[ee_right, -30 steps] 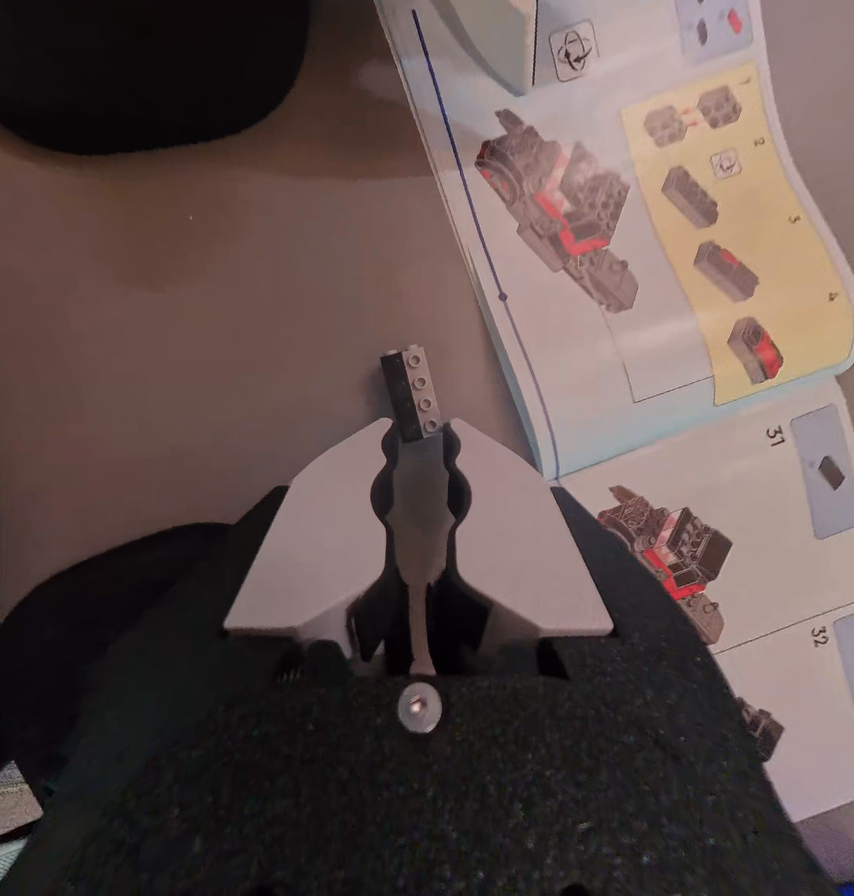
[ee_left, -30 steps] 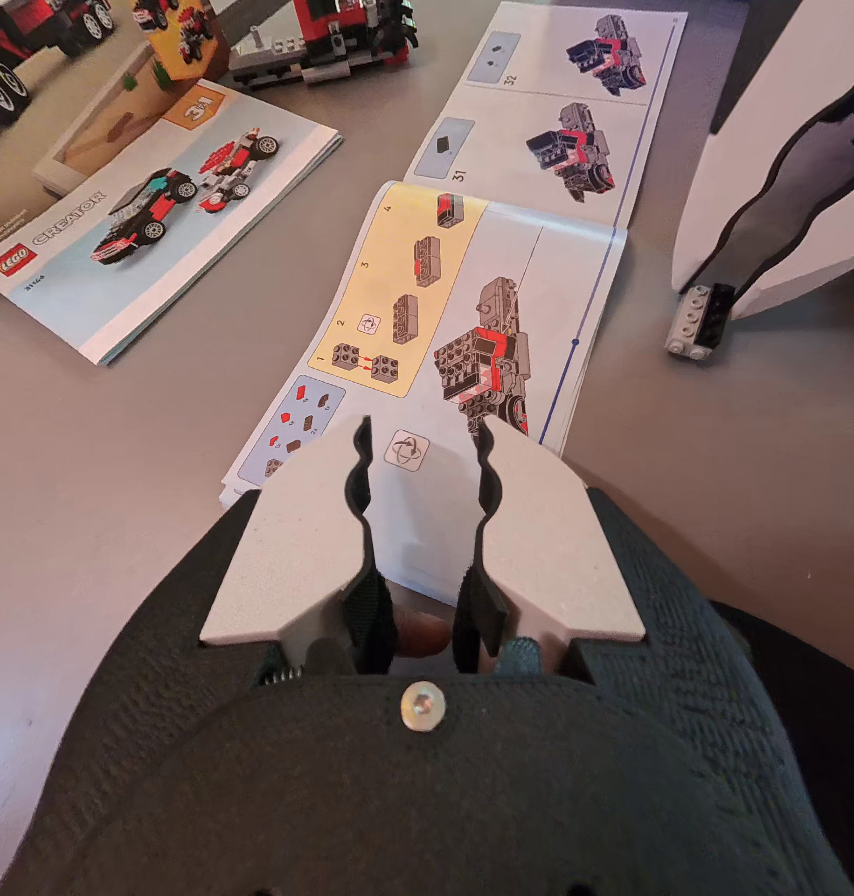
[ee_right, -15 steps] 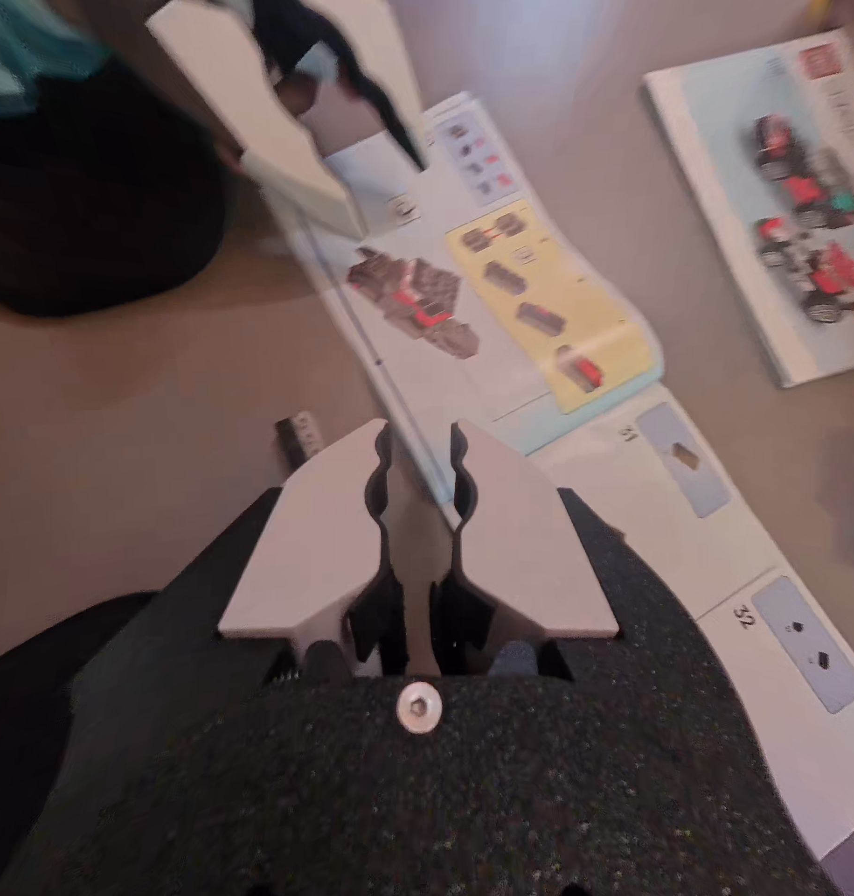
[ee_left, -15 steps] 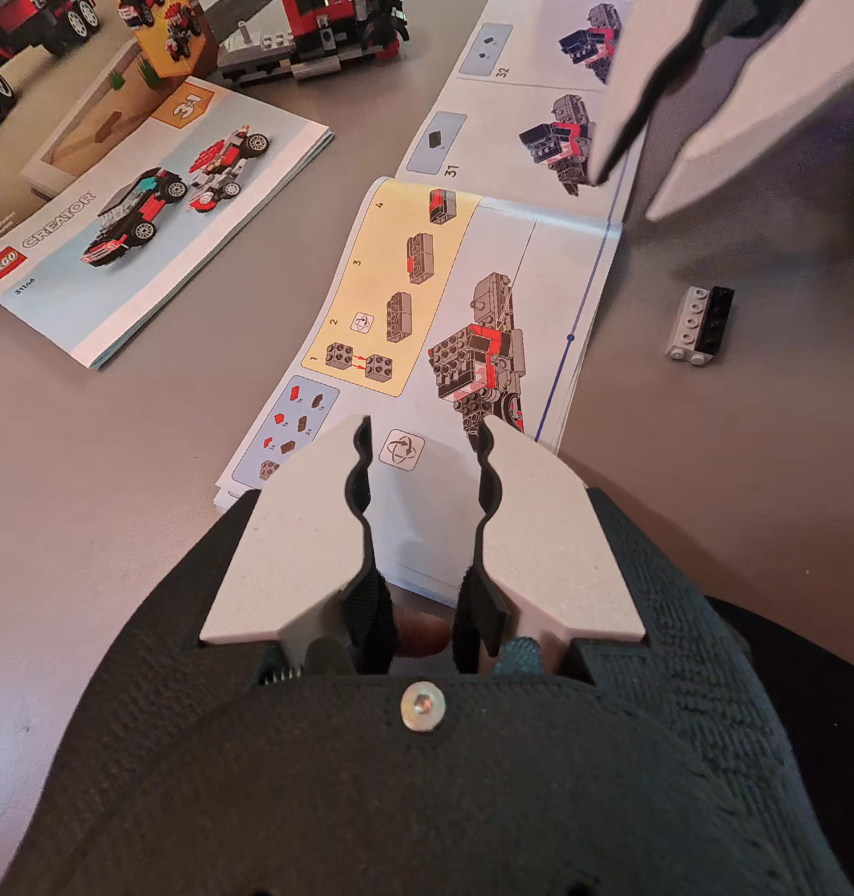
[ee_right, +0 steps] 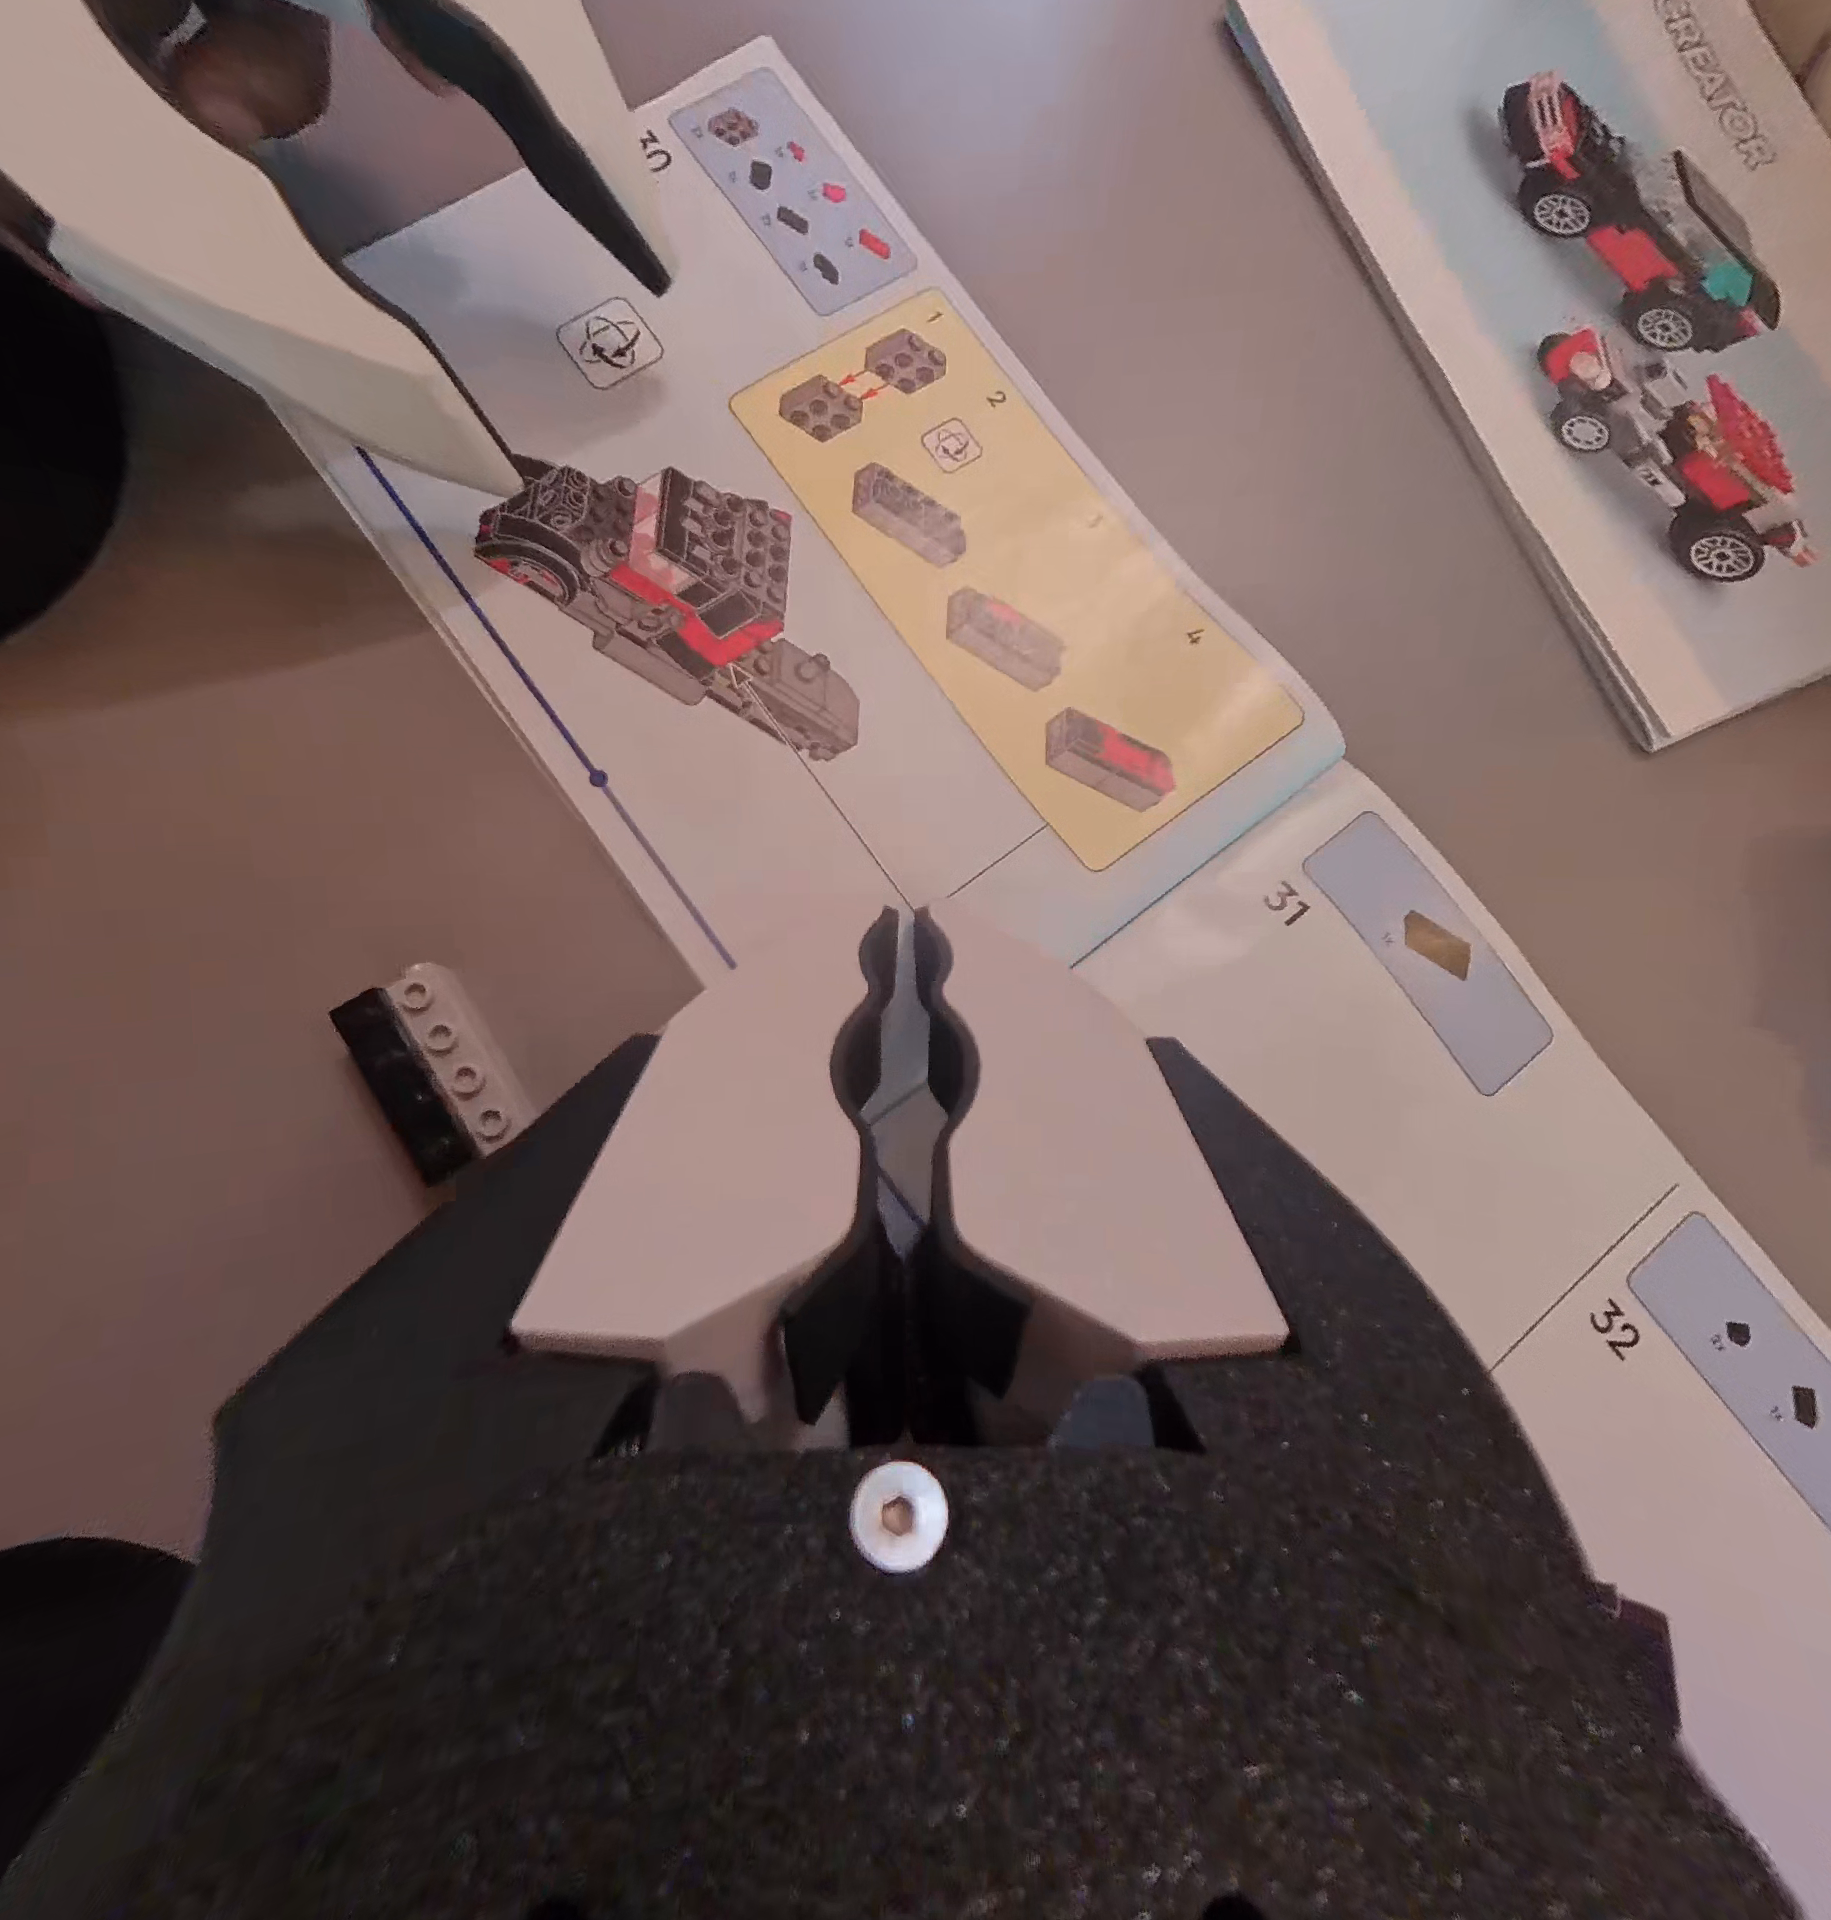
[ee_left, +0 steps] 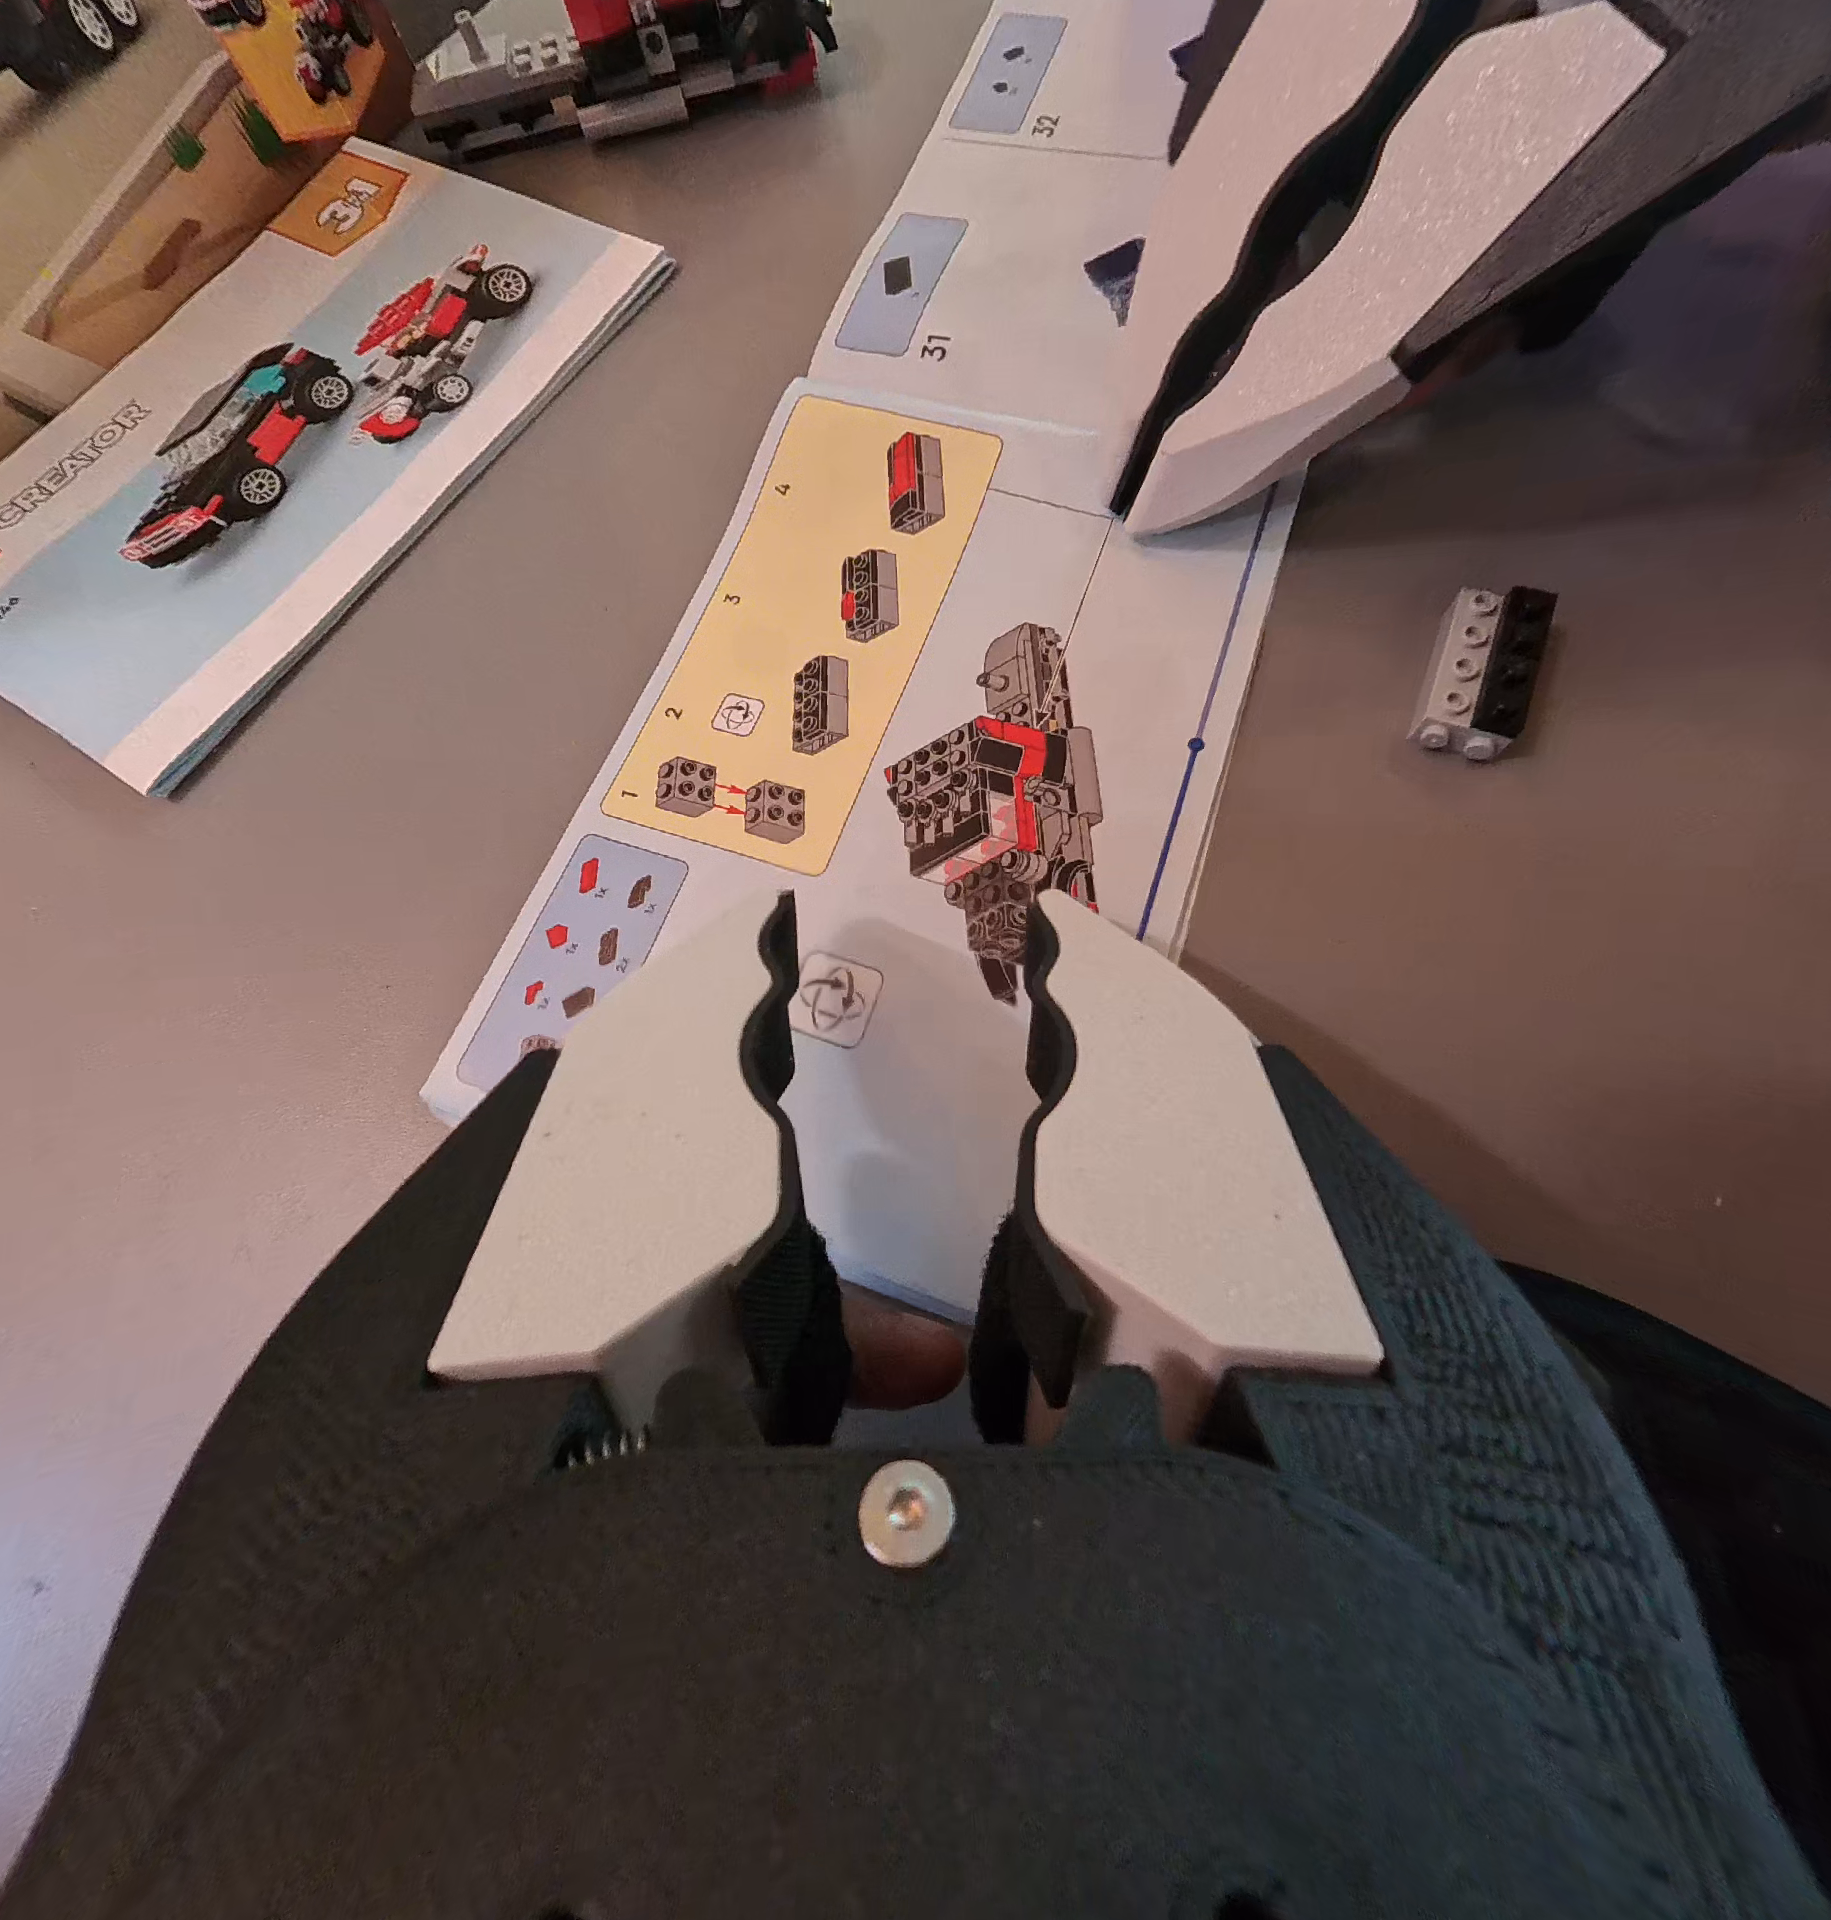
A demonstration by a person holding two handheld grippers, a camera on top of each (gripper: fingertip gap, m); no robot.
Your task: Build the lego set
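A small grey and black brick assembly lies on the grey table to the right of the open instruction booklet; it also shows in the right wrist view. My left gripper is open and empty, low over the booklet's near page. My right gripper is shut with nothing between its jaws, tips over the booklet's fold. It shows in the left wrist view at the upper right. The left gripper shows in the right wrist view at the upper left.
A closed booklet with cars on its cover lies at the left, also in the right wrist view. A set box and a partly built red, black and grey model stand at the far edge. One gripper's finger ends stand about 11 centimeters off the other's.
My right gripper let go of the brick assembly, left it on the table, moved over the booklet and closed. My left gripper has hardly moved.
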